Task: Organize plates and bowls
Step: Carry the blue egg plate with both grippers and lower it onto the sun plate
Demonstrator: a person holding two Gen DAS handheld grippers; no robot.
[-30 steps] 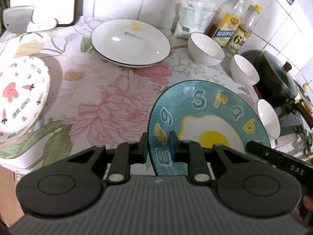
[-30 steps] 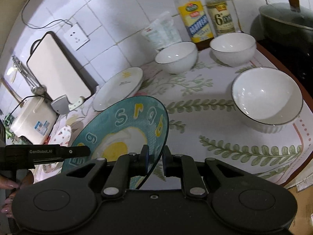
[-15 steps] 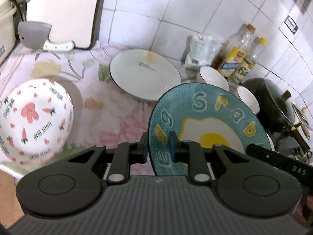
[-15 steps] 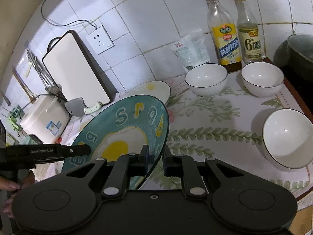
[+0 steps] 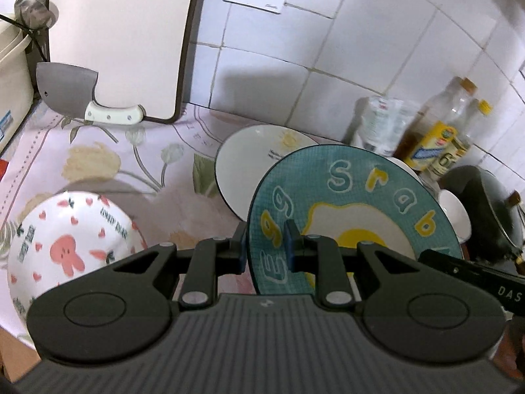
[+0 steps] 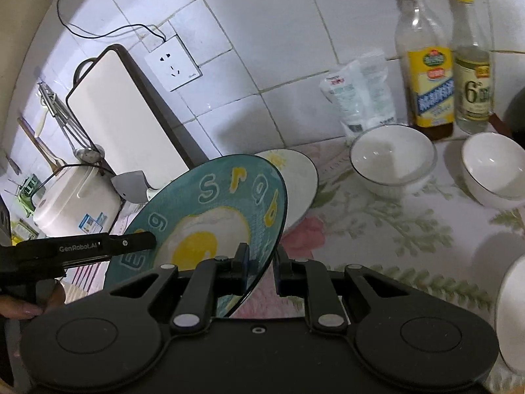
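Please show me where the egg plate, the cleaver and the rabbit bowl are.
egg plate [image 5: 361, 216]: left wrist view, on the egg white.
cleaver [image 5: 65, 90]: left wrist view, on the blade.
rabbit bowl [image 5: 65, 249]: left wrist view, on the inside.

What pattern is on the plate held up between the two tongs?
The plate is teal with a fried egg and blue and yellow letters; the left wrist view shows it best.

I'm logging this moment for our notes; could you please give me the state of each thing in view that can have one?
Left tool: shut on the egg plate's rim.
Right tool: shut on the opposite rim.
Egg plate: lifted off the counter, tilted.
Sun plate: flat on the cloth.
Bunny plate: on the cloth, empty.
White bowls: upright, empty.
Bottles: upright, capped.
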